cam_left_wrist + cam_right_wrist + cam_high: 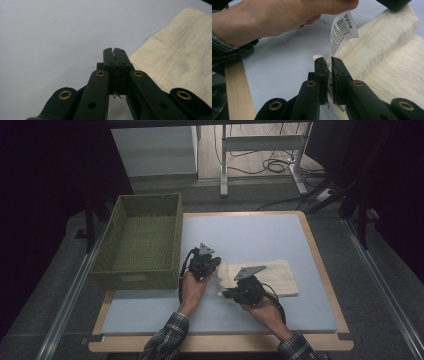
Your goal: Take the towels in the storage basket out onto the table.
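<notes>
The right tongs [328, 67] were clamped on the cream towel's [387, 65] printed label [342, 32]. The left tongs [115, 58] were fully closed, holding nothing visible, the towel [175, 50] just right of them on the worktop [250, 235].

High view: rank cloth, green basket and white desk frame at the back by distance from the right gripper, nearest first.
1. Cloth: directly under the right gripper, which is shut on its edge and label.
2. Green basket: off to the left, past the left gripper.
3. White desk frame: on the floor beyond the table's far edge.
</notes>
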Demonstrator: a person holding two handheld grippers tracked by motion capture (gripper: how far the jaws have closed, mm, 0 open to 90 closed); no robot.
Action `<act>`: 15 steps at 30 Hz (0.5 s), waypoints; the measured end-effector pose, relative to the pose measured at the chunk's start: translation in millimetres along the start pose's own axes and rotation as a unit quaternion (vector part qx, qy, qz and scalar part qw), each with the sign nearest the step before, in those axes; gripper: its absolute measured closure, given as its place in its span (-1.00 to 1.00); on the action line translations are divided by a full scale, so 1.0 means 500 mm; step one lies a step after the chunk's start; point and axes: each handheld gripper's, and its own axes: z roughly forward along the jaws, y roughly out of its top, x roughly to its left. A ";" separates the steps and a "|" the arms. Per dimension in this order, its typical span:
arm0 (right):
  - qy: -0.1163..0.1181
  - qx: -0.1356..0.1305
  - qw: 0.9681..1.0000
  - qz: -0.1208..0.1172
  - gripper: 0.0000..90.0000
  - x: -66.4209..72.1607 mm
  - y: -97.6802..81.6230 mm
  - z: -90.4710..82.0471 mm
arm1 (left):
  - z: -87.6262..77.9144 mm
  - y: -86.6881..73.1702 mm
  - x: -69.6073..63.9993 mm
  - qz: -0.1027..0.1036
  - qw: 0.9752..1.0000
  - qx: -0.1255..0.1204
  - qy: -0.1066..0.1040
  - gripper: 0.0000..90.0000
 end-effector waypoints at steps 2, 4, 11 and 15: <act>-0.005 -0.009 1.000 0.005 0.87 -0.006 -0.007 -0.017 | 0.005 0.011 -0.011 0.007 1.000 -0.004 -0.004 0.99; -0.009 -0.014 1.000 0.009 0.87 -0.012 -0.013 -0.029 | 0.010 0.021 -0.022 0.015 1.000 -0.006 -0.005 0.99; -0.015 -0.035 0.999 0.033 0.86 -0.033 -0.035 -0.072 | 0.029 0.049 -0.053 0.030 0.999 -0.014 -0.016 0.98; -0.022 -0.045 0.998 0.039 0.86 -0.042 -0.044 -0.096 | 0.041 0.063 -0.068 0.040 0.999 -0.012 -0.021 0.98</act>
